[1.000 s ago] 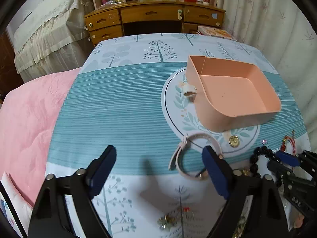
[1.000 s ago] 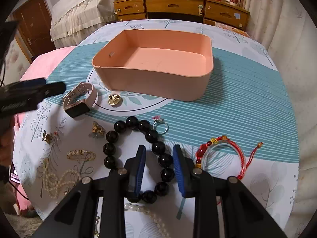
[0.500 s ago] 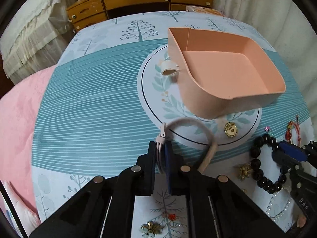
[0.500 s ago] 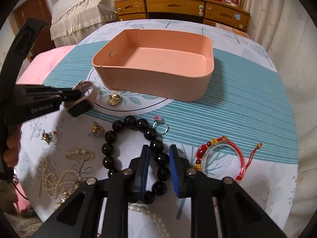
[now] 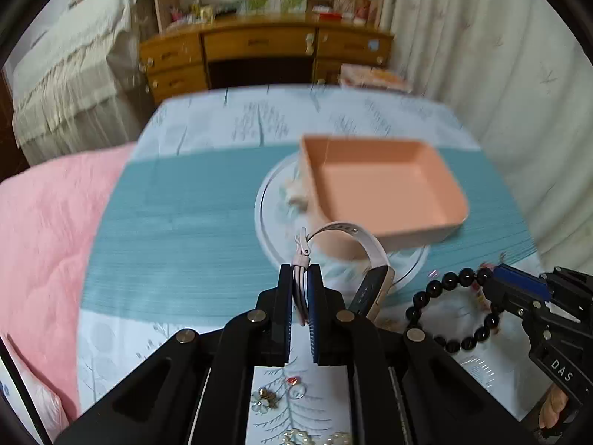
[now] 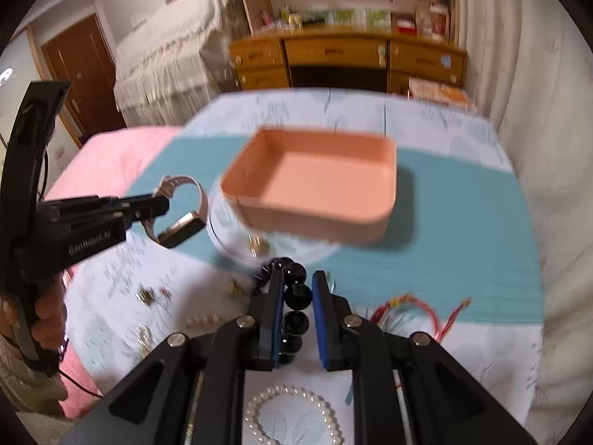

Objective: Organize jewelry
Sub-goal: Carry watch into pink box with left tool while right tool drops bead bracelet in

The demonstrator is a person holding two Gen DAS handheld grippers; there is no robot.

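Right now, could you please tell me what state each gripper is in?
Left gripper: shut on the pale pink strap of the smartwatch.
Right gripper: shut on the string of glossy black beads.

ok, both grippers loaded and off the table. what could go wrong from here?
1. The left gripper pinches the watch only by the strap end; the heavy face dangles and could swing or slip out.
2. The right gripper holds the black bead bracelet by one bead; round beads may roll free.
3. The hanging bead loop could snag the pink tray rim, or both loads could collide over it.
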